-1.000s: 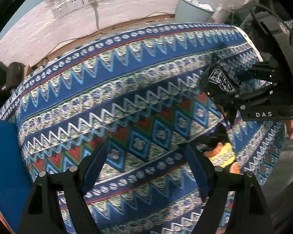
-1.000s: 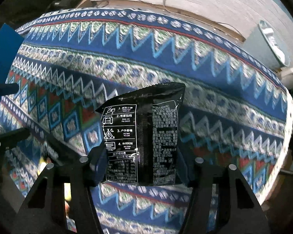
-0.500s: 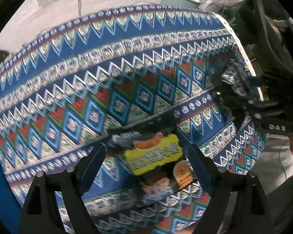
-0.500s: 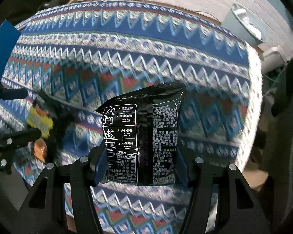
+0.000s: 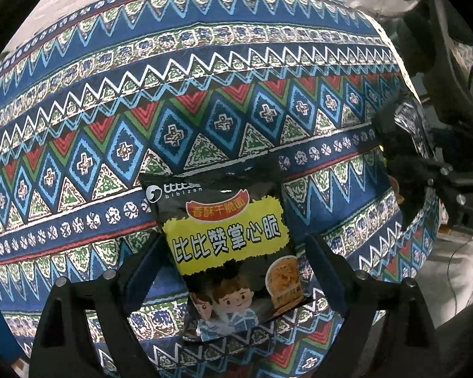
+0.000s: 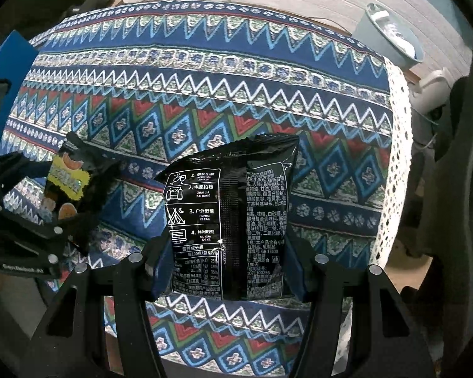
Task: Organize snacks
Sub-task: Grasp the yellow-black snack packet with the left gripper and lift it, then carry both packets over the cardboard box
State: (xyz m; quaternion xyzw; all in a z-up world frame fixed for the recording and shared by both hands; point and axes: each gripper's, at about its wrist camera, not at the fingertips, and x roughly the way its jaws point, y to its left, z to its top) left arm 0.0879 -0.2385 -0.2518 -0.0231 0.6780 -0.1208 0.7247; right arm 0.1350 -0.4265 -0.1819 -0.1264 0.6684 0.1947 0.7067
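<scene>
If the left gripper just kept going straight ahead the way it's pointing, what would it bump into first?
Most likely the snack packet lying between the open fingers of the left gripper, on the patterned tablecloth. Past it there is only cloth, though depth is hard to judge.

The left wrist view looks forward and down along the left hand-held gripper (image 5: pixel 230 271), close over the patterned bench (image 5: pixel 205 100), facing the far wall; the right wrist view looks likewise along the right hand-held gripper (image 6: pixel 230 271), from further right, taking in the bench's lace edge (image 6: pixel 397 163) and a pale bin (image 6: pixel 391 37) beyond; both views share the cloth's diamond band, and each catches the other gripper at its side edge.
</scene>
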